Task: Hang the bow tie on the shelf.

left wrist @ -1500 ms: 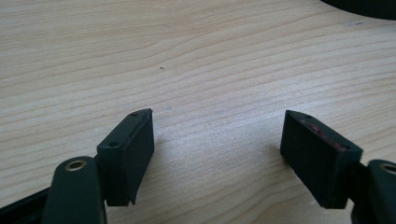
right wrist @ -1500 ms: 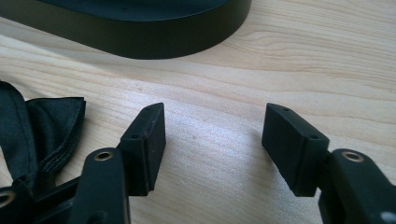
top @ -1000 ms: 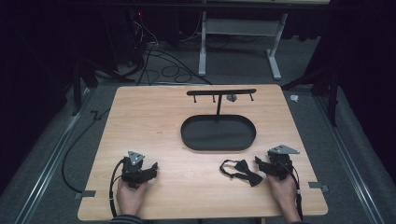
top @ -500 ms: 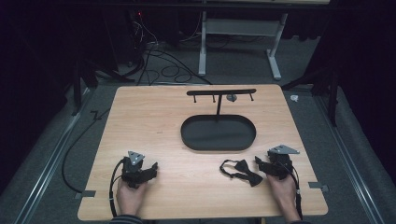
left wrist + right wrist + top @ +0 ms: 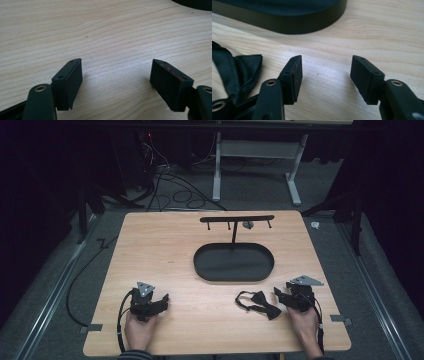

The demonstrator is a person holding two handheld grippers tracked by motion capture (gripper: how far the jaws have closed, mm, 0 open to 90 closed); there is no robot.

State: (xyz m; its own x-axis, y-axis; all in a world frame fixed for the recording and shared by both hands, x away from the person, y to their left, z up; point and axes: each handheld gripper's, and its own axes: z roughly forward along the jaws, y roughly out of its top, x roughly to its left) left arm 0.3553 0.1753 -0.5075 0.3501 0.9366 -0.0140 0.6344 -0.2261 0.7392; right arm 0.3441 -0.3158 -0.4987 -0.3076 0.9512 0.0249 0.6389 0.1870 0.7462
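A black bow tie (image 5: 262, 304) with its strap lies flat on the wooden table (image 5: 165, 250), just left of my right gripper (image 5: 278, 296). In the right gripper view the bow tie (image 5: 234, 72) lies left of and outside the jaws. My right gripper (image 5: 325, 67) is open with only bare wood between its jaws, which have just been closing a little. My left gripper (image 5: 163, 300) rests near the front left of the table, and the left gripper view shows it (image 5: 116, 72) open over bare wood. A black oval stand base (image 5: 234, 262) carries a T-shaped bar (image 5: 236, 218).
A small grey piece (image 5: 248, 224) hangs from the T-bar. The oval base's rim (image 5: 287, 23) is close ahead of the right jaws. Cables (image 5: 170, 185) and a white desk frame (image 5: 260, 155) lie on the floor beyond the table's far edge.
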